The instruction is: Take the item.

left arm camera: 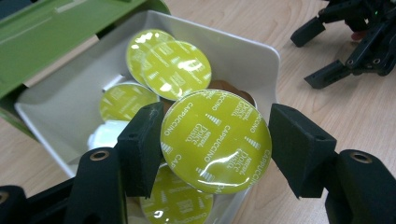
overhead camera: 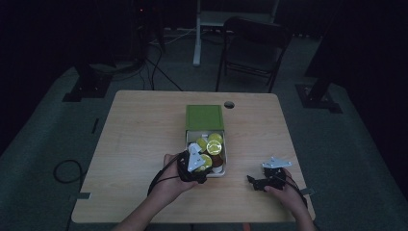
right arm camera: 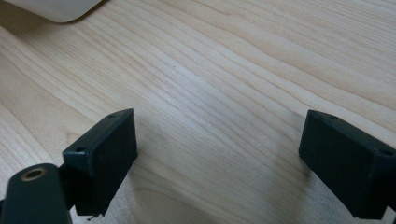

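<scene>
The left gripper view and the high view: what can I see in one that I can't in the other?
Left gripper view: the word CAPPUCCINO printed on the green-lidded capsule, which the left tongs clamp between their black pads above the white tray.

High view: the whole wooden table, the person's forearms, a folding chair behind, and the dark floor.

Both: the tray of capsules, its green lid, and the right tongs resting open on the table.

Overhead and close tongs views share the table [overhead camera: 144,144].
</scene>
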`<state>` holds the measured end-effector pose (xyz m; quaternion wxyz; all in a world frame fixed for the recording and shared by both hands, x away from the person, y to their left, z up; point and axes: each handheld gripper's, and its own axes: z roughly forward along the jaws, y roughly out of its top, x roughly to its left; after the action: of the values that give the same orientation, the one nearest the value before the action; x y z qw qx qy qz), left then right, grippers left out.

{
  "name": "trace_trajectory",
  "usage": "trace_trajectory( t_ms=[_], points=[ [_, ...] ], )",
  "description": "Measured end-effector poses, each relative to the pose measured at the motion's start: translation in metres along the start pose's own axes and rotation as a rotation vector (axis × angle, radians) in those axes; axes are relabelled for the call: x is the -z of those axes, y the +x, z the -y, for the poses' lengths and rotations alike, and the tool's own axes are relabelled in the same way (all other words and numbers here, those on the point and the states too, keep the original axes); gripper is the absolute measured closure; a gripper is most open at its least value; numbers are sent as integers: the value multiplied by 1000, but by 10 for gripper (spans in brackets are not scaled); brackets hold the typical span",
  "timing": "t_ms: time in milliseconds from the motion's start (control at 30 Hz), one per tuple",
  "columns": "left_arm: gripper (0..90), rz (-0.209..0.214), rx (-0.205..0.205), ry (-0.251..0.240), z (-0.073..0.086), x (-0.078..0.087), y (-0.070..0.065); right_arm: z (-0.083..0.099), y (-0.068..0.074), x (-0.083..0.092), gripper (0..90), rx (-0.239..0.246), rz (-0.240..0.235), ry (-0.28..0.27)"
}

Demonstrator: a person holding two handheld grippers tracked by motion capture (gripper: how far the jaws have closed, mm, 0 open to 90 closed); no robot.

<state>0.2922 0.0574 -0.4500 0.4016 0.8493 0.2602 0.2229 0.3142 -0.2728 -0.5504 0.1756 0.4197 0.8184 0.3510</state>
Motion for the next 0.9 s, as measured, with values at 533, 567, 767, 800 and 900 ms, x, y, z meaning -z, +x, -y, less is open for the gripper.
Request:
trace_trajectory(
  t_ms=[533, 567, 767, 800, 900],
  points=[
    [384, -41, 10, -59, -12, 31, 18, 0, 0, 0, 108, 0, 0, 0],
    [384, -44, 10, -61, -12, 33, 20, 0, 0, 0, 108, 0, 0, 0],
    [384, -73, 27, -63, -9, 44, 32, 0, 0, 0, 108, 0, 0, 0],
    [384, -81, 33, -67, -8, 45, 34, 0, 0, 0, 108, 0, 0, 0],
    [384, -104, 48, -67, -4, 50, 40, 0, 0, 0, 108, 0, 0, 0]
  ],
)
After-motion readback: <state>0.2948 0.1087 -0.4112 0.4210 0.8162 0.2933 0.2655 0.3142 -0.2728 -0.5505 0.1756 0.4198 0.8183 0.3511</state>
